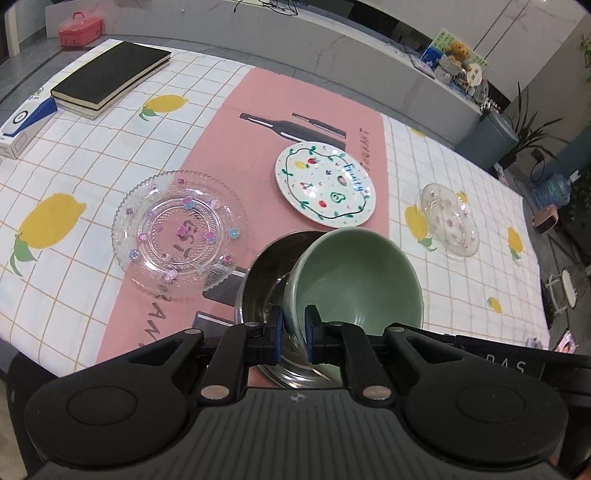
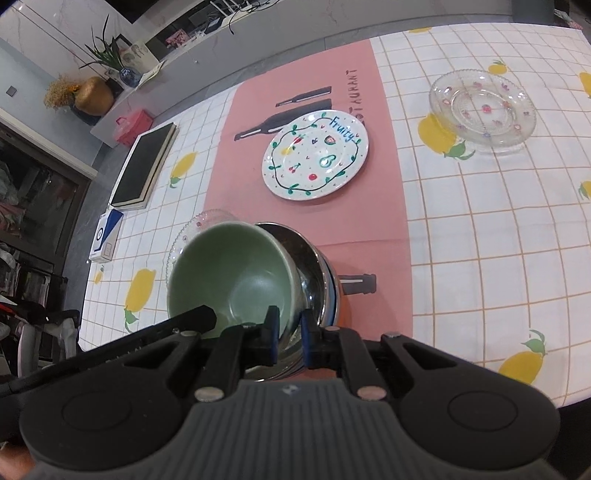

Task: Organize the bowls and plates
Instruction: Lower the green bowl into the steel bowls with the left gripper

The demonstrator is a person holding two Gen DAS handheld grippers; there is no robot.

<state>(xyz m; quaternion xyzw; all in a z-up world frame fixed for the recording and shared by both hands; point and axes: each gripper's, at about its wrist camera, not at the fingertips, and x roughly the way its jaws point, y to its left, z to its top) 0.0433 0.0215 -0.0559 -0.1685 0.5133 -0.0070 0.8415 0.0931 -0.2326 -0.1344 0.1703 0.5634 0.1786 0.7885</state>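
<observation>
A green bowl is tilted in a steel bowl at the table's near edge. My left gripper is shut on the green bowl's rim. My right gripper is shut on the green bowl's rim from the other side, next to the steel bowl. A white "Fruity" plate lies on the pink mat. A large glass plate lies to the left, partly hidden in the right wrist view. A small glass plate lies to the right.
A black book and a blue-and-white box lie at the table's far left. A red case sits on the ledge behind. The table's front edge is close below the bowls.
</observation>
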